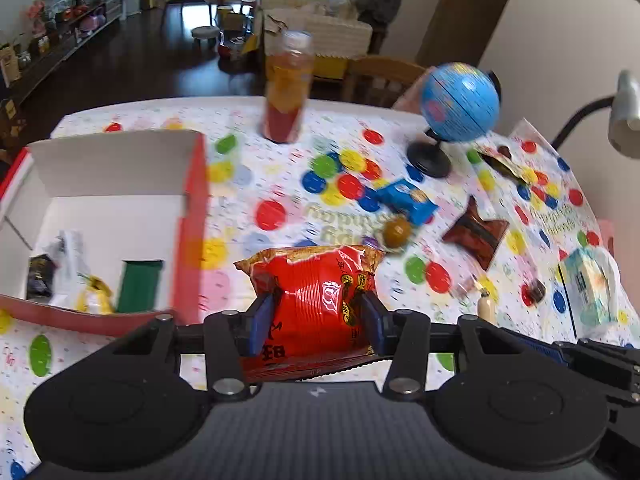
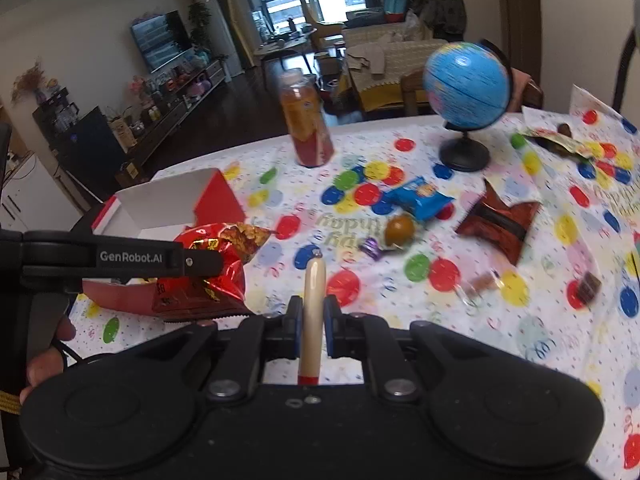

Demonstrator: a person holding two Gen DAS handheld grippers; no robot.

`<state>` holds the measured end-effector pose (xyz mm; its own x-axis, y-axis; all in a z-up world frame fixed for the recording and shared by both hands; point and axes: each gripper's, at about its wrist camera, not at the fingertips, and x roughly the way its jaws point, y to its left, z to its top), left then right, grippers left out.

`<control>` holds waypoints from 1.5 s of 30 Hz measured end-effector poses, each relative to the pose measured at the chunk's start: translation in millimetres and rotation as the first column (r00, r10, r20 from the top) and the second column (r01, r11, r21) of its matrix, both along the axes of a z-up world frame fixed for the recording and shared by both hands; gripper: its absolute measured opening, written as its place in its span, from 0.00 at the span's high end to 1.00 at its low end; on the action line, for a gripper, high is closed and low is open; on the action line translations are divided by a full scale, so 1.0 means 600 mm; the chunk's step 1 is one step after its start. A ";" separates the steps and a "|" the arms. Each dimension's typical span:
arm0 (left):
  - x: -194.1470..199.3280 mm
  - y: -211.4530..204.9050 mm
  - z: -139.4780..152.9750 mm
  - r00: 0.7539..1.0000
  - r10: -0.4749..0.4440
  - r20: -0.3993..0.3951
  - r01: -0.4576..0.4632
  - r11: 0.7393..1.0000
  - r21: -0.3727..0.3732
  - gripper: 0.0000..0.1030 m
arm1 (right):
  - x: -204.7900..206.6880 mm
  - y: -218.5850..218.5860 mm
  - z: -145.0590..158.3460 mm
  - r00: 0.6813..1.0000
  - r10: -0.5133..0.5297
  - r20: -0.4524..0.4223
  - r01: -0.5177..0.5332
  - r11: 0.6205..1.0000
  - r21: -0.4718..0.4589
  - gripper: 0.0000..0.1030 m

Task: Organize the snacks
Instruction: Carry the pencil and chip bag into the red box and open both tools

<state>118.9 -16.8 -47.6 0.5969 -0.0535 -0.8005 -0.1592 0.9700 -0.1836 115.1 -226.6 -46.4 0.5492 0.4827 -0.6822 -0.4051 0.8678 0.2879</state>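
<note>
Box point(image 1: 120, 184): parked at the tabletop's left edge, a few packets already dropped in.
Red bag point(image 1: 316, 300): clamped in the left gripper point(image 1: 316, 320), lifted beside the box.
Sausage stick point(image 2: 313, 312): pinched by the right gripper point(image 2: 313, 332), jaws together on it.
Left over: blue packet point(image 1: 408, 200), dark red packet point(image 1: 476, 232), small bits mid-table.

We are reading "GenRobot.AI" in white letters on the black body of the left hand-held gripper point(image 2: 208, 276). On the surface's cloth point(image 2: 400, 312) we are seeing upside-down "happy" lettering.
</note>
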 end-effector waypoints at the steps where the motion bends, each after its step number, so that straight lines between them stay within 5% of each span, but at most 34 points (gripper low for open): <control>1: -0.002 0.012 0.003 1.000 0.005 0.003 -0.005 1.000 0.001 0.54 | 0.001 0.012 0.004 1.000 0.010 0.003 -0.010 1.000 0.001 0.91; 22: -0.004 0.289 0.042 0.988 0.139 0.060 -0.140 0.990 0.020 0.60 | 0.057 0.300 0.042 0.989 0.146 0.010 -0.146 0.989 -0.014 0.91; 40: -0.005 0.427 -0.059 0.970 0.237 -0.049 -0.235 0.971 0.047 0.62 | 0.101 0.468 -0.053 0.979 0.191 -0.077 -0.198 0.974 -0.108 0.91; 45: -0.010 0.436 -0.075 0.970 0.237 -0.063 -0.234 0.971 0.051 0.62 | 0.093 0.480 -0.072 0.974 0.198 -0.109 -0.211 0.969 -0.130 0.82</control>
